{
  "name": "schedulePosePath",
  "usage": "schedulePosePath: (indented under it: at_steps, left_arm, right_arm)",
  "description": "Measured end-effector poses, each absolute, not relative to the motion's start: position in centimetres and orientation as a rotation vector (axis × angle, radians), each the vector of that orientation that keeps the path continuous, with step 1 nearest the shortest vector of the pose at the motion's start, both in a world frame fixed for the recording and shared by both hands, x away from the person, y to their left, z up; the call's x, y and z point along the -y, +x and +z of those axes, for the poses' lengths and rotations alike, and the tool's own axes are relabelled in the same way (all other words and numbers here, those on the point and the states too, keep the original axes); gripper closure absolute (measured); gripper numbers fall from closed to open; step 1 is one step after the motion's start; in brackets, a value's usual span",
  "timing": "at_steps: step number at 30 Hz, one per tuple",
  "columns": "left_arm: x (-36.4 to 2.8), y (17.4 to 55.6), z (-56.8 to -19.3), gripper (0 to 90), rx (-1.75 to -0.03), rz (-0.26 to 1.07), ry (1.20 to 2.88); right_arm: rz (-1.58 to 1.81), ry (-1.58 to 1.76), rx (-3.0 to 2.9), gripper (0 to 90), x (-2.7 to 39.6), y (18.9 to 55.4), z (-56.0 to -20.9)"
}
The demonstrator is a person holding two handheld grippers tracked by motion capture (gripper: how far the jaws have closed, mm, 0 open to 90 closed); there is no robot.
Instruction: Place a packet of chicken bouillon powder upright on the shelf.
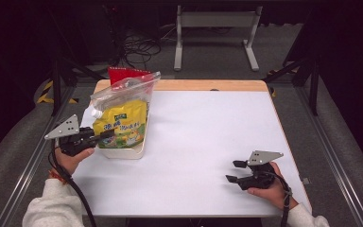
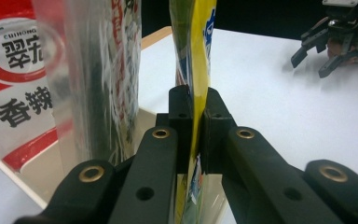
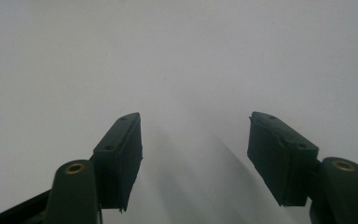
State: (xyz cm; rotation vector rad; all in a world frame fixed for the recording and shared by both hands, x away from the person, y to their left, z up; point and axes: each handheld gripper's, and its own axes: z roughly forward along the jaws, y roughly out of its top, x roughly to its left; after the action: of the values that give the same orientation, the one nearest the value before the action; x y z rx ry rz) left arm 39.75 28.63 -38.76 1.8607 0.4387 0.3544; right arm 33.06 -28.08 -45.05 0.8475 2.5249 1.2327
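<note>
A yellow pouch [image 1: 123,124] stands upright in a shallow white tray [image 1: 123,152] at the table's left. My left gripper [image 1: 108,135] comes in from the left and is shut on the pouch's edge. In the left gripper view both pads of that gripper [image 2: 199,112] press the thin yellow pouch [image 2: 200,46] between them. A clear zip bag [image 1: 123,92] leans over the pouch, with a red packet [image 1: 125,74] behind it. My right gripper [image 1: 232,171] rests low at the table's front right, open, with nothing between its jaws [image 3: 196,154].
The white table top [image 1: 203,137] has a wooden strip along its far edge. In the left gripper view the clear bag [image 2: 98,70] and red packet [image 2: 9,60] stand close on the left, and the right gripper [image 2: 314,56] is far off. A metal frame stands on the floor behind.
</note>
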Motion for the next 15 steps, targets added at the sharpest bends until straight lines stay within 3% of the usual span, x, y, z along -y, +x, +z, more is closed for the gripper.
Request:
schedulePosePath:
  at_steps: [15]
  left_arm:
    - [-29.0,39.7,-40.5,85.7,-0.537,0.362,1.876]
  right_arm:
    - [1.238,0.828,-2.512,35.0,28.1,32.8,-44.6]
